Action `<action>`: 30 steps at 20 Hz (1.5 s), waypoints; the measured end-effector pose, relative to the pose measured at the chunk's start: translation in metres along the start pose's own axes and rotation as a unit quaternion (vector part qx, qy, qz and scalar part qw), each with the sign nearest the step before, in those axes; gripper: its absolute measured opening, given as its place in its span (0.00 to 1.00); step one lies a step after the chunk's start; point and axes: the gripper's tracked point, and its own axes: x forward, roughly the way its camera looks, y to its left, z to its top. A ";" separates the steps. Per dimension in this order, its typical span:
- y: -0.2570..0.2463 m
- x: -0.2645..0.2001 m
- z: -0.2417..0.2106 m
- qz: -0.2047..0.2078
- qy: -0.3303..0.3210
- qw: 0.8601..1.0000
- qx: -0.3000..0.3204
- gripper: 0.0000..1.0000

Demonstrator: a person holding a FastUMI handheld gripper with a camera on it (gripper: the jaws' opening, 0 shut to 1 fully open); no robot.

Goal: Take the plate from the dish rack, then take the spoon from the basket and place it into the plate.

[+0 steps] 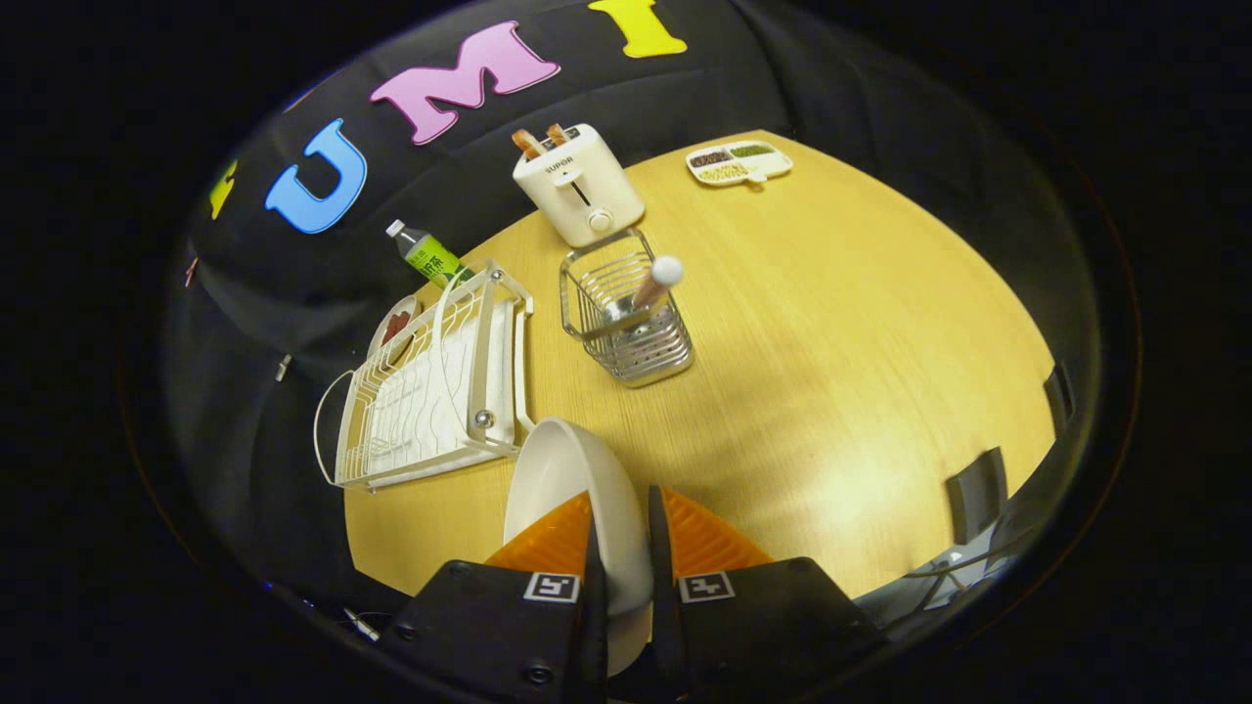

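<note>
We see the gripper with its 2 fingers closed on the rim of a white plate, 1 finger on each face of it, so the plate stands on edge between them and rises just ahead of the tips. The plate is held above the wooden table, beside the near corner of the white dish rack, and it looks to be apart from the rack. Another small plate with something red on it leans at the far end of the rack. Beyond the fingers stands a wire basket, and the spoon is inside it, tilted, with its round white handle end sticking up over the basket's edge. Just behind the basket is a cream toaster with 2 slices of toast in its slots. A green-labelled bottle stands behind the rack. Far across the table lies a divided tray with 3 compartments of small foods.
</note>
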 end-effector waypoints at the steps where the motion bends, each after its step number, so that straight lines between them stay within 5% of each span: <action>1: -0.002 0.007 -0.006 0.015 0.008 1.000 0.024 0.22; 7: -0.014 0.023 -0.015 0.035 0.009 0.998 0.045 0.23; 10: -0.038 0.026 -0.013 -0.018 0.006 1.000 0.003 0.28; 13: -0.039 0.026 -0.005 -0.022 0.001 0.999 0.024 0.27; 17: -0.041 0.023 -0.003 -0.036 -0.006 0.999 0.012 0.38; 24: -0.037 -0.003 0.024 -0.062 -0.052 0.995 -0.055 0.81; 30: -0.005 -0.047 0.084 -0.071 -0.140 0.976 -0.151 0.90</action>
